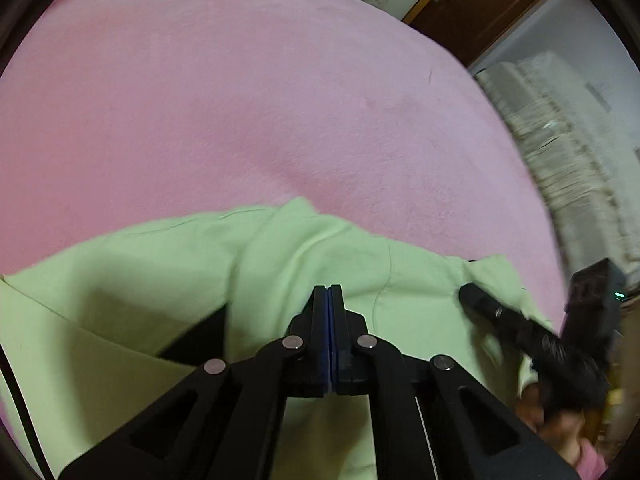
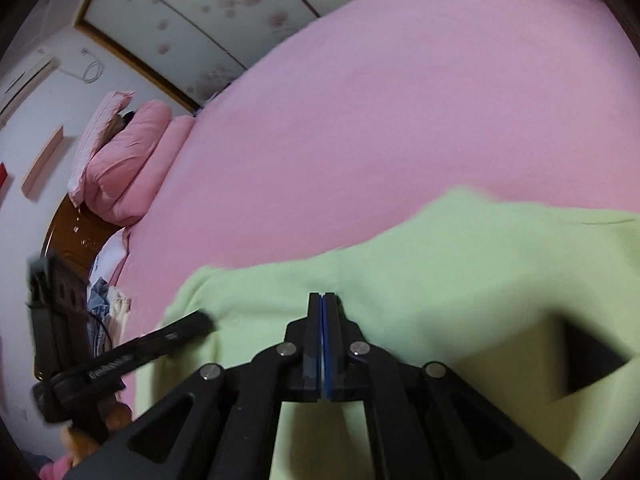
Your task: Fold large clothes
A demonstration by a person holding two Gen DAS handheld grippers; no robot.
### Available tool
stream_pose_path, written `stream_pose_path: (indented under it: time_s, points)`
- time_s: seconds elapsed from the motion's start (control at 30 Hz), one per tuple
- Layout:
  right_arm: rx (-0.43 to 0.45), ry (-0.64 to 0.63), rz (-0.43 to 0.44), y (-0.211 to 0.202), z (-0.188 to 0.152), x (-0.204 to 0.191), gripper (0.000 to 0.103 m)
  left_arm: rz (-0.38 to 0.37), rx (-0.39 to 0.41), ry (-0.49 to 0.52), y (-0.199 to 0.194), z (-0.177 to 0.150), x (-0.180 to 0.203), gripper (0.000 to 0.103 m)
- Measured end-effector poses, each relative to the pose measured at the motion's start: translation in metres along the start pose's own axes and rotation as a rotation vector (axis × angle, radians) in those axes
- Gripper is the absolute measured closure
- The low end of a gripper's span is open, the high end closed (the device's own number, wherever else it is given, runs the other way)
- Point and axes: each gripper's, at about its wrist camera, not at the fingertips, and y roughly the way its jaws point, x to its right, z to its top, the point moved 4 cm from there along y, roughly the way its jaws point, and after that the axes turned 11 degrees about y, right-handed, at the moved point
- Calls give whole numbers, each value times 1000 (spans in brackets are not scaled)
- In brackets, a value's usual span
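A large light-green garment (image 1: 168,264) lies spread on the pink bed sheet (image 1: 240,92), rumpled, with a black triangular patch (image 1: 200,336) showing on it. My left gripper (image 1: 329,289) is over the garment's middle with its blue pads pressed together, and no cloth shows between them. In that view my right gripper (image 1: 466,292) reaches in from the right with its tip at the garment's edge. In the right wrist view my right gripper (image 2: 322,294) is shut above the green garment (image 2: 460,264). No fabric is visible in its jaws. The left gripper (image 2: 206,318) lies at the cloth's left edge.
Folded pink bedding (image 2: 120,168) is stacked by the wooden headboard (image 2: 76,240). A heap of other clothes (image 2: 108,304) lies beside the bed. A brown door (image 1: 480,4) and a pale covered unit (image 1: 560,140) stand past the bed's right edge. A person's hand (image 1: 560,420) holds the right gripper.
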Motion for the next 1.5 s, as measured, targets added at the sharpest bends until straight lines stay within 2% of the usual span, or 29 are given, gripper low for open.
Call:
stream_pose_path:
  time_s: [0.07, 0.1, 0.13, 0.17, 0.2, 0.27, 0.33, 0.43, 0.47, 0.5, 0.53, 0.6, 0.63, 0.7, 0.8, 0.83, 0.87, 0.93, 0.97, 1.03, 1.07, 1.17, 1.33, 1.43, 1.5]
  points:
    - [50, -11, -59, -19, 10, 14, 103, 27, 1, 9, 0, 0, -8, 102]
    - [113, -47, -207, -32, 16, 20, 103, 67, 8, 14, -5, 1, -7, 102]
    - [162, -73, -293, -43, 21, 23, 103, 98, 17, 14, -12, 3, -5, 102]
    - [192, -70, -336, -55, 25, 27, 103, 99, 31, 13, -20, 4, -1, 101]
    - [200, -47, -329, -65, 27, 29, 103, 98, 46, 22, -25, 6, 4, 100]
    - [200, -25, -187, -81, 22, 17, 103, 39, 64, 58, -36, 4, 21, 100]
    - [153, -64, -98, -84, 6, -2, 103, -7, 67, 89, -43, -2, 39, 100]
    - [33, -65, 15, -60, -46, -27, 103, -15, -18, 73, -27, -27, 51, 100]
    - [-4, -53, 17, -52, -61, -26, 103, 30, -47, 59, -19, -37, 49, 100]
    - [-28, -41, -7, -44, -77, -22, 103, 124, -72, 70, -13, -48, 45, 100]
    - [-30, -33, -31, -40, -87, -17, 103, 175, -74, 109, -16, -60, 42, 102]
    - [-5, -14, -47, -47, -99, -4, 103, 198, -56, 165, -18, -64, 38, 102]
    - [24, -15, -100, -54, -97, 3, 103, 197, -59, 174, -20, -64, 37, 102]
    - [83, -10, -201, -77, -88, 25, 103, 175, -72, 164, -29, -64, 30, 102]
    - [117, 0, -270, -99, -76, 35, 103, 182, -57, 128, -51, -62, 27, 102]
    - [134, 3, -263, -108, -76, 30, 103, 188, -27, 137, -63, -63, 35, 100]
    - [152, 2, -219, -114, -78, 20, 103, 181, -8, 145, -69, -64, 42, 95]
    - [147, -7, -104, -120, -85, 8, 103, 115, 9, 143, -79, -70, 60, 86]
    - [110, -17, -22, -115, -95, -8, 103, 91, 11, 130, -82, -72, 68, 83]
    - [14, -13, 51, -95, -116, -26, 103, 53, -35, 105, -75, -84, 80, 83]
    - [-21, -8, 47, -85, -123, -31, 103, 70, -64, 105, -69, -90, 81, 83]
    - [-117, -3, -75, -55, -151, -21, 103, 157, -148, 124, -46, -111, 79, 83]
    - [-131, 34, -68, -64, -152, 1, 103, 153, -143, 223, -40, -123, 80, 83]
    - [-138, 31, -99, -75, -144, 7, 103, 144, -153, 181, -44, -119, 77, 84]
    - [-129, 52, -165, -73, -139, 1, 103, 156, -146, 137, -45, -118, 69, 85]
